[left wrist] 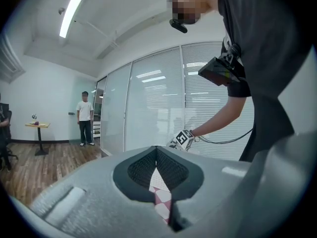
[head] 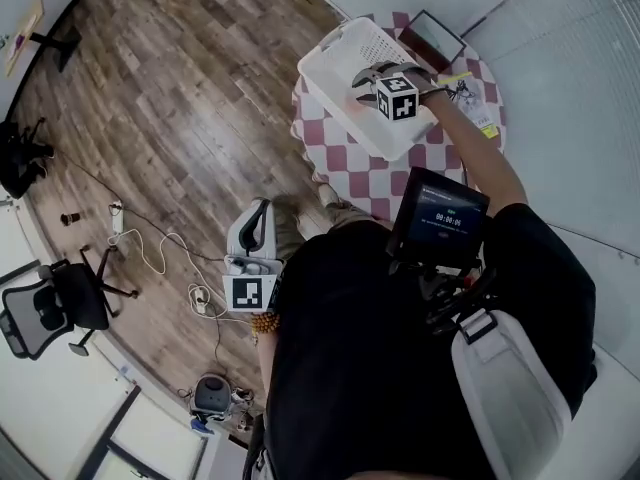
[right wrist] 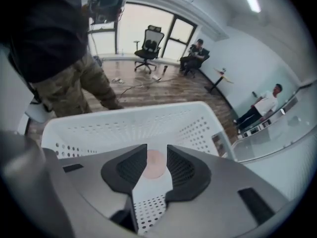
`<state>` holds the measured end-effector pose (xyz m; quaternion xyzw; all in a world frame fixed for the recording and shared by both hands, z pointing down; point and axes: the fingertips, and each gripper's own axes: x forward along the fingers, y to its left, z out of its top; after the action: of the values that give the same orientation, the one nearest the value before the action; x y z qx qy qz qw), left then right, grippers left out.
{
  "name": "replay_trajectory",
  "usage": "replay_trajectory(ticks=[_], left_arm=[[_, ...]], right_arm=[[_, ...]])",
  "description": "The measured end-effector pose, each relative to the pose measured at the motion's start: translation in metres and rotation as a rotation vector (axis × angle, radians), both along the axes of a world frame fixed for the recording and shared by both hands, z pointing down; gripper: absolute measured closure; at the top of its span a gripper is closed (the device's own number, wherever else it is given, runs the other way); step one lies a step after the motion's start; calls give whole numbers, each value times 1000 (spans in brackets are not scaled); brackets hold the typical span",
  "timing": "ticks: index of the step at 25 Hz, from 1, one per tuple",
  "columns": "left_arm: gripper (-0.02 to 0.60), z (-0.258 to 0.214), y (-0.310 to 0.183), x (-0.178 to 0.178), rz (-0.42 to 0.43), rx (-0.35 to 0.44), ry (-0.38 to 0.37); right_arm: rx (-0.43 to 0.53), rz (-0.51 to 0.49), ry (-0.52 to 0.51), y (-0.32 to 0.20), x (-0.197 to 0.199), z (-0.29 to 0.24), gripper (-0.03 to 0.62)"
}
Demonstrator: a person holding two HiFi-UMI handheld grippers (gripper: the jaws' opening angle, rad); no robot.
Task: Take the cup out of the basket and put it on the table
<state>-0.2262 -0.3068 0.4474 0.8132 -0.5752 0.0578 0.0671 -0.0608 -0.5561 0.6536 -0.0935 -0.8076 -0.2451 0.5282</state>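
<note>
**A:** What is worrying you here?

**B:** The right gripper point(head: 365, 76) is hanging over the white basket point(head: 340, 53) with its jaws spread and nothing pinched. The left gripper point(head: 257, 213) is sitting down by the person's waist, well apart from the basket, with its jaws pressed together on nothing. So nobody is steadying the basket. It looks light, and one corner seems to be reaching past the edge of the checkered table point(head: 345, 158).

**A:** So it could be tipping?

**B:** Tipping or sliding, if the jaws are pushing on a wall or dragging the cup point(right wrist: 154, 163) against one. An off-centre pinch is the other risk — a round, smooth cup may be squirting out sideways.

**A:** Where is the cup sitting?

**B:** It is lying inside the basket on the perforated floor, near the far wall, and it is showing through the gap between the open jaws.

**A:** And how is it looking?

**B:** Pale pink and round — a soft disc from this angle. I am not managing to tell whether it is standing upright or lying over.
</note>
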Motion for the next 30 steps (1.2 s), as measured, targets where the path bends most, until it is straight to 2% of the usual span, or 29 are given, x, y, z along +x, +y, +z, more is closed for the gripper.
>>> replay_trajectory(ticks=[3,5,9,12,15,20,23,27,30], left_arm=[[575,-8,-7,-6,0,13,0],[575,-12,-10,-13,-9,13,0],[575,1,-14,-26,-39,-21,2],[575,7,-14,-28,-40,-33,-6],[575,3,-20,-27,-48,-12,9],[575,11,-24,-25,-64,-55,13],[575,16,-24,-22,-50,-36,9],[575,16,-25,-18,-45,-54,10],[575,12,-27,-13,-30,-38,24]], right_arm=[[-68,-18,167,12,18,49,459],[-107,10,209,16,22,70,453],[-127,39,276,12,25,100,447],[-139,54,291,11,20,111,447],[-152,71,308,9,21,119,447],[-175,78,342,7,21,129,448],[-189,80,354,12,22,135,454],[-190,89,367,18,25,140,485],[-174,94,355,17,23,143,528]])
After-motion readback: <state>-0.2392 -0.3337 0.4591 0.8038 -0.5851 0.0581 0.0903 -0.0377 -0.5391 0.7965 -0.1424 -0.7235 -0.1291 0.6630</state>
